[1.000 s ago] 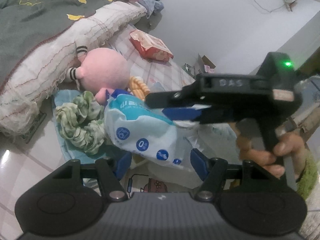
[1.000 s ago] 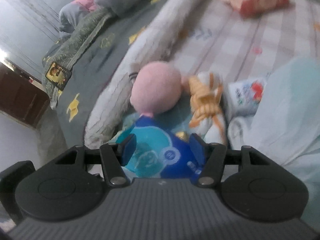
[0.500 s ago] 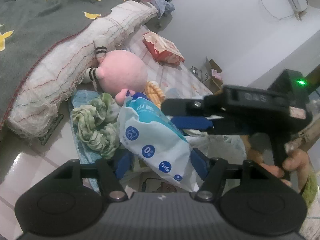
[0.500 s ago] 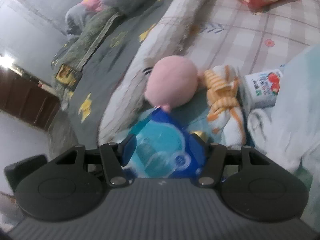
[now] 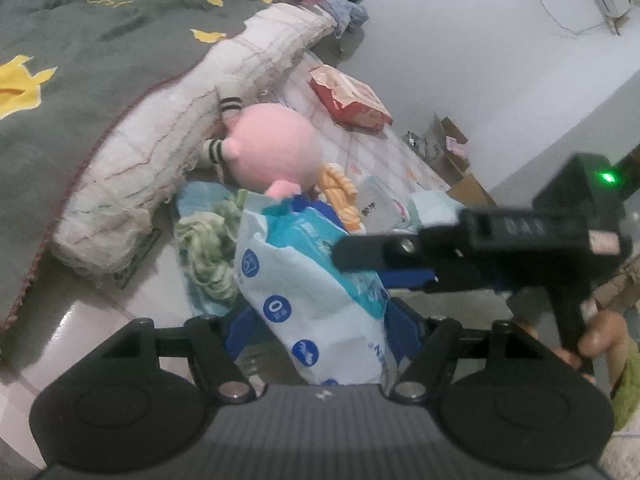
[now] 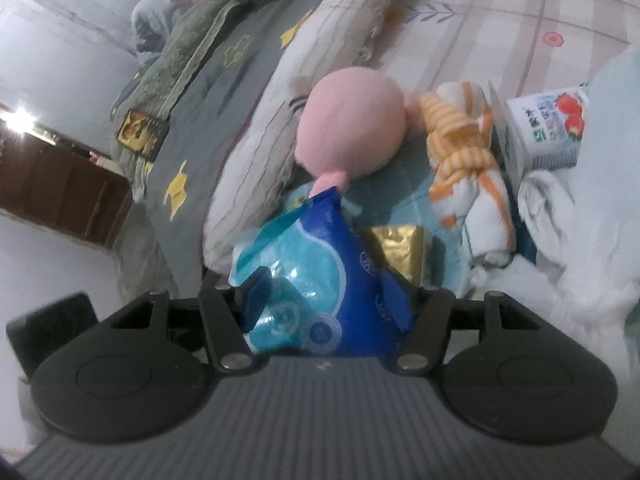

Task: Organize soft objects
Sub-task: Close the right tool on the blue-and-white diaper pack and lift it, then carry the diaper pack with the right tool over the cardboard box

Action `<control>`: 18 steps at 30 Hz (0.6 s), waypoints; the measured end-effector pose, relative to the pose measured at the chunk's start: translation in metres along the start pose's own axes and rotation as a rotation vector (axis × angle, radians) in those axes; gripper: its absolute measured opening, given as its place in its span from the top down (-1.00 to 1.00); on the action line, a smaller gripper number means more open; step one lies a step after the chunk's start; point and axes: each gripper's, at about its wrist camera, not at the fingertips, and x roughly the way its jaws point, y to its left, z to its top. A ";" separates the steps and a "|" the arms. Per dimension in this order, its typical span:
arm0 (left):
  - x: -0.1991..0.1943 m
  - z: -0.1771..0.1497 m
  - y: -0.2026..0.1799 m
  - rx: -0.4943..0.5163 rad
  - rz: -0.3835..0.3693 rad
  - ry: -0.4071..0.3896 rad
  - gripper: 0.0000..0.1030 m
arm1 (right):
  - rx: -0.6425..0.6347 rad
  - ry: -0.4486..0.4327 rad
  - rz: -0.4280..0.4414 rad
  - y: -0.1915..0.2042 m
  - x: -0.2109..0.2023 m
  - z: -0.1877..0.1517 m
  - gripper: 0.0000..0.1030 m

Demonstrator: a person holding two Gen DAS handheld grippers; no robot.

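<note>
1. My right gripper [image 6: 326,300] is clamped on the blue-and-white soft pack [image 6: 316,280], its blue fingers [image 6: 256,296] pressing both sides.
2. My left gripper [image 5: 318,326] brackets the same pack [image 5: 312,300]; whether its pads press it, I cannot tell.
3. Change: over the last second the pack has tilted from lying across to standing upright, its top edge now near the pink plush toy [image 5: 276,152].
4. The pack sits above the light blue cloth [image 5: 196,200], beside the green ruffled fabric [image 5: 208,252].
5. Judgement: the pack is oriented for placement among the grouped soft items; release is not yet done.
</note>
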 end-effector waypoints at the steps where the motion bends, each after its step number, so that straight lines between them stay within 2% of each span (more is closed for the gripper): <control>1: 0.001 0.000 0.001 0.000 0.008 0.004 -0.35 | 0.002 -0.003 -0.002 0.000 0.001 -0.002 -0.15; 4: 0.002 -0.003 -0.004 0.031 0.031 -0.002 -0.25 | -0.007 -0.020 -0.007 0.003 -0.001 -0.007 -0.06; 8: -0.006 -0.001 -0.012 0.074 0.064 -0.031 -0.24 | -0.026 -0.020 0.014 0.013 -0.008 -0.016 0.09; 18: -0.034 0.011 -0.053 0.179 0.066 -0.080 -0.24 | -0.011 -0.149 0.063 0.020 -0.058 -0.027 0.11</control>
